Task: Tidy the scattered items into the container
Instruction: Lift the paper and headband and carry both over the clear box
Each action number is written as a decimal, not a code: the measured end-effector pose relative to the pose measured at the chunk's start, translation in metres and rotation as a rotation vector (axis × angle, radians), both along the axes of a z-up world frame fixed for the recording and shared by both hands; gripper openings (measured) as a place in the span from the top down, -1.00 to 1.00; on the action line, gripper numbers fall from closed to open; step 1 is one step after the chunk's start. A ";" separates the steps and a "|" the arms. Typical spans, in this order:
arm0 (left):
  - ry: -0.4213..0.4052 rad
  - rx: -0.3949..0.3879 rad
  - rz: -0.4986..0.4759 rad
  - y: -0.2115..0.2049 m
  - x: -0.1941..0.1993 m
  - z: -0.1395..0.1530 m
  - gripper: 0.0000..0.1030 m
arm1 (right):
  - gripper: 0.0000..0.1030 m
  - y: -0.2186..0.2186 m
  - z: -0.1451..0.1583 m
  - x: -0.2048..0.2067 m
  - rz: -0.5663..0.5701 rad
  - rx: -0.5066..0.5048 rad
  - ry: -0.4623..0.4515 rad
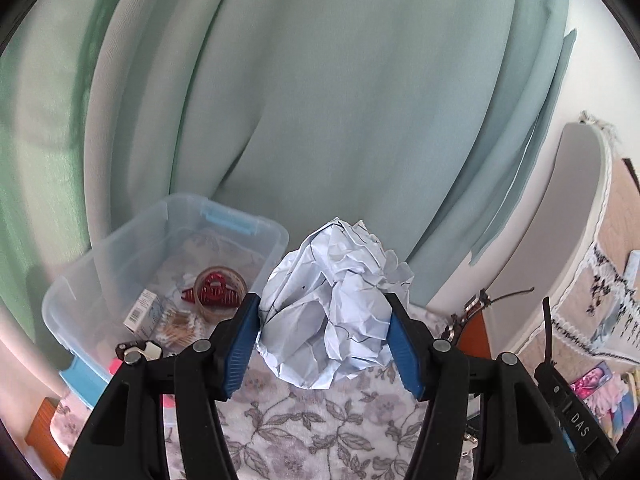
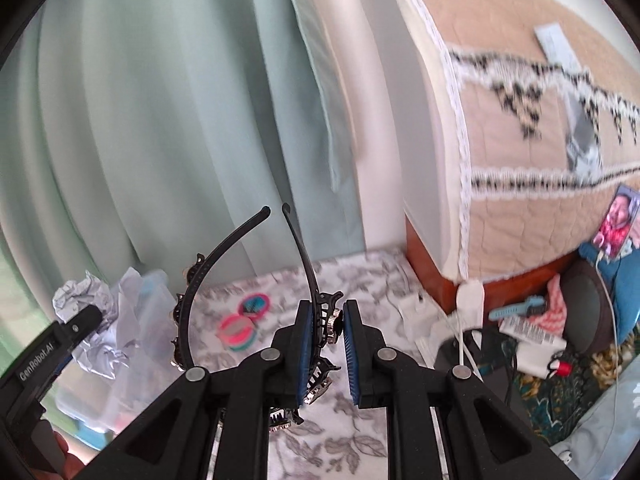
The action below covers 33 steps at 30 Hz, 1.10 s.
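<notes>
A crumpled ball of white paper [image 1: 336, 304] is clamped between the blue pads of my left gripper [image 1: 322, 334], lifted above the floral cloth [image 1: 304, 428]. To its left stands the clear plastic bin [image 1: 80, 276] with a red hair claw [image 1: 212, 290], a tape roll, a small box and cotton swabs inside. My right gripper [image 2: 325, 344] is shut on a black toothed headband [image 2: 304, 256], whose two ends curve upward. In the right wrist view the paper ball [image 2: 80, 292] and the left gripper show at the left, in front of the blurred bin.
Pale green curtains [image 1: 320, 100] hang behind the bin. Two round pink and teal items [image 2: 240, 322] lie on the cloth. A bed with a quilted beige cover [image 2: 520, 160] stands at the right, with cables, a phone and clutter [image 2: 532, 332] below it.
</notes>
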State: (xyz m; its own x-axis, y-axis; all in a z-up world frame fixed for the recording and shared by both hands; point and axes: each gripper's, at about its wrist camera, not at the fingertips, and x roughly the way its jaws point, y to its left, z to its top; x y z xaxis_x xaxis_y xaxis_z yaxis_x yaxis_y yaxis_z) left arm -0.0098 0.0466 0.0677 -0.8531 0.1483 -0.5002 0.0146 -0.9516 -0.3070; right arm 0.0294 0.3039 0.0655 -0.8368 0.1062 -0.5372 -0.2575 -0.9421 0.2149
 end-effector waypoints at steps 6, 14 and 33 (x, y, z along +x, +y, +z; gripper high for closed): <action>0.049 0.007 0.020 -0.024 0.017 0.025 -0.22 | 0.68 -0.022 0.034 0.008 0.025 0.020 0.070; 0.113 0.020 0.066 -0.059 0.033 0.050 -0.22 | 0.68 -0.057 0.069 0.012 0.070 0.037 0.145; 0.101 0.094 0.179 -0.148 0.024 0.044 -0.23 | 0.68 -0.151 0.091 -0.024 0.224 0.105 0.163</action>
State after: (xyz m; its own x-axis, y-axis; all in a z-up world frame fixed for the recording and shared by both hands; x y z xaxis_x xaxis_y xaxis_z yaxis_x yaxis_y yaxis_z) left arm 0.0139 -0.1015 0.1121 -0.9149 0.0316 -0.4025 0.1457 -0.9039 -0.4022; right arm 0.0052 0.1531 0.1562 -0.9200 -0.0430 -0.3895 -0.0108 -0.9908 0.1350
